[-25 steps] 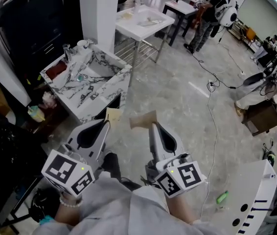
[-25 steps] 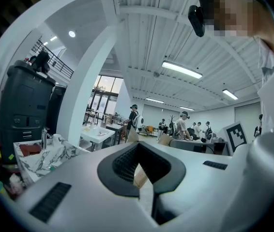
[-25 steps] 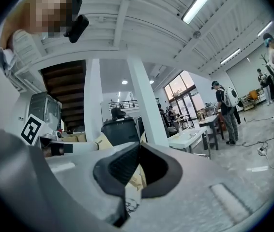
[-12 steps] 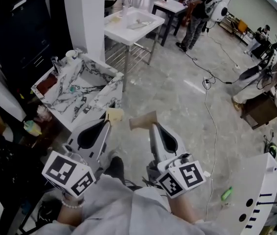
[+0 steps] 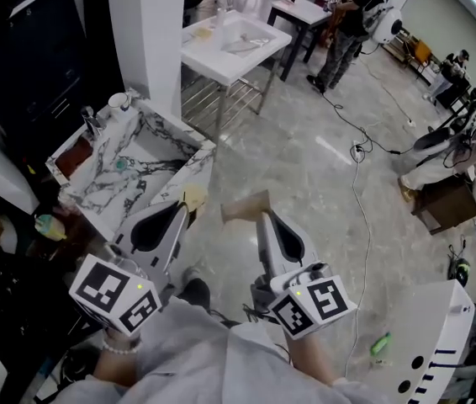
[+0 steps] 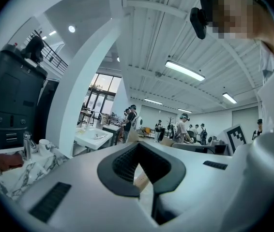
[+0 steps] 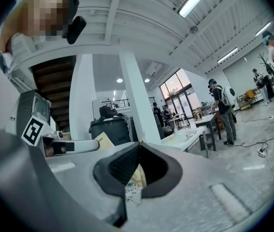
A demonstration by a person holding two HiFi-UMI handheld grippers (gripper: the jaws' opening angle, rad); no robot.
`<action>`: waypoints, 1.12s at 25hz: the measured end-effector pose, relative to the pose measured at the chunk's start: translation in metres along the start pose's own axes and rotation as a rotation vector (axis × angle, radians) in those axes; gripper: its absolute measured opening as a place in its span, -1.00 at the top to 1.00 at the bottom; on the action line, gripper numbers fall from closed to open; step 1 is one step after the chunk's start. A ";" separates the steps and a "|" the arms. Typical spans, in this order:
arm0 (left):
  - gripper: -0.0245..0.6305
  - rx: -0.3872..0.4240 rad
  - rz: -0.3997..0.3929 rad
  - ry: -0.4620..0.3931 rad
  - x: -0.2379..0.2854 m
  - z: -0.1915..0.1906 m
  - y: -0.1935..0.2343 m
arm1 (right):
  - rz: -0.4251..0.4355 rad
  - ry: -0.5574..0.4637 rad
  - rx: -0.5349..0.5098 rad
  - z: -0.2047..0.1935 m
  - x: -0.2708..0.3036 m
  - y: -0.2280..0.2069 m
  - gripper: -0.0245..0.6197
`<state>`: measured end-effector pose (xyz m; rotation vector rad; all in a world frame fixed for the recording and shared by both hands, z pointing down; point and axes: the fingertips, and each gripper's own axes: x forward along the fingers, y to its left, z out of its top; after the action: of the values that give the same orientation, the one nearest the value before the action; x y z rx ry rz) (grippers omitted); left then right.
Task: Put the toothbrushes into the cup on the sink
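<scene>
The cup [image 5: 119, 101] stands at the far corner of the marble sink [image 5: 194, 165], ahead and left of the left hand-held gripper [image 5: 190, 199], whose jaws are together and empty. The right hand-held gripper [image 5: 245, 208] is the same. Step closer first; the toothbrushes are too small to make out.

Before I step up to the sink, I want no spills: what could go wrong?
The cup stands at the back corner of the marble sink, beside the faucet, so reaching in may tip it. A cable trails across the floor on your right; a sidestep could catch it.
</scene>
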<state>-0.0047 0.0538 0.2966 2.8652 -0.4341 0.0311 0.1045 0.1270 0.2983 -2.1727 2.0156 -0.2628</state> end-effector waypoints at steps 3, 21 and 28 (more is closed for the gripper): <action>0.91 0.000 0.010 0.001 0.016 0.007 0.020 | 0.008 -0.001 -0.001 0.006 0.025 -0.008 0.93; 0.91 -0.013 0.047 -0.036 0.085 0.031 0.120 | 0.031 0.003 -0.011 0.013 0.146 -0.047 0.93; 0.91 -0.017 0.109 -0.038 0.074 0.030 0.146 | 0.069 0.004 0.006 0.009 0.170 -0.040 0.93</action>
<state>0.0228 -0.1104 0.3058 2.8265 -0.5946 -0.0076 0.1582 -0.0399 0.3015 -2.0962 2.0846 -0.2642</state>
